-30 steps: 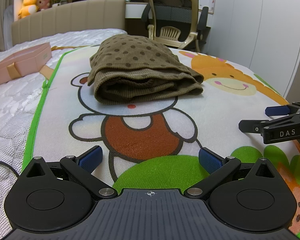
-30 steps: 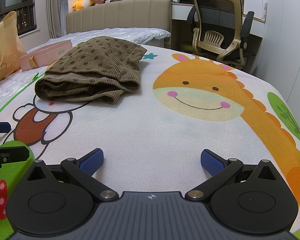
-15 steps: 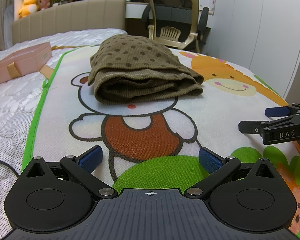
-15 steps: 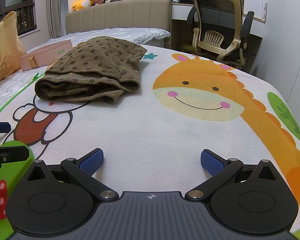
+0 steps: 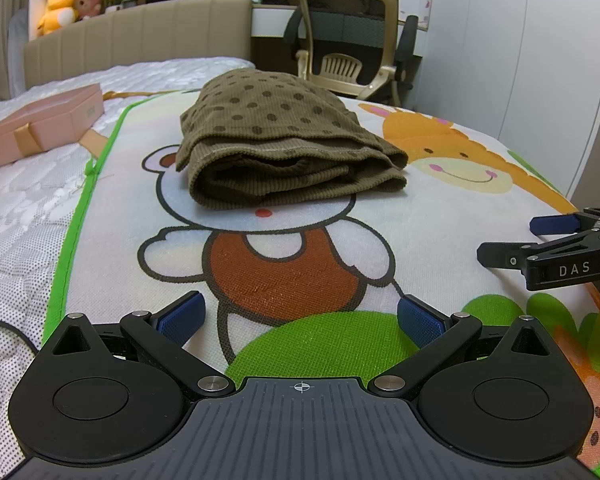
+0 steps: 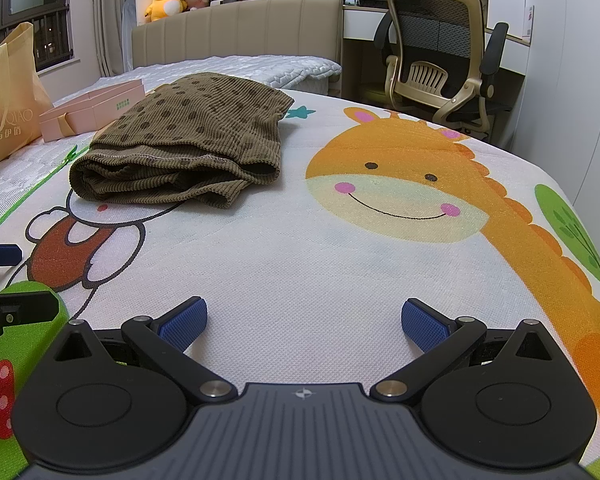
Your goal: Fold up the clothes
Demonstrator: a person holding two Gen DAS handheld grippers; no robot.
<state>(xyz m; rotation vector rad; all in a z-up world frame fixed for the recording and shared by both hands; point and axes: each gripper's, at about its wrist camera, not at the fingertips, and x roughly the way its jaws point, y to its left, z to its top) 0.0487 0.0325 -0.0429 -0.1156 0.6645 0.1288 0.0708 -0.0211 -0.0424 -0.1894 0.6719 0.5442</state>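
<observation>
Left wrist view: the brown dotted garment (image 5: 288,148) lies in a compact folded bundle of several layers on the cartoon play mat (image 5: 300,264), over the printed bear's head, well ahead of the camera. Judging by its tidy stacked edges, the folding looks finished or nearly so; no other loose clothes show, so little seems left beyond perhaps a final tidy. The left gripper (image 5: 300,318) sits low over the mat with its 2 blue pads spread wide, holding nothing and apart from the garment. The right gripper (image 5: 556,240) shows at the right edge, also clear of the cloth.

Right wrist view: the same garment (image 6: 184,148) rests ahead and to the left, beside the printed giraffe, with a pink box (image 6: 96,110) just behind it on the bed. The right gripper (image 6: 304,320) is spread wide too, empty, its pads hanging over bare mat (image 6: 300,248). The left gripper's tips (image 6: 4,280) peek in at the left edge.
</observation>
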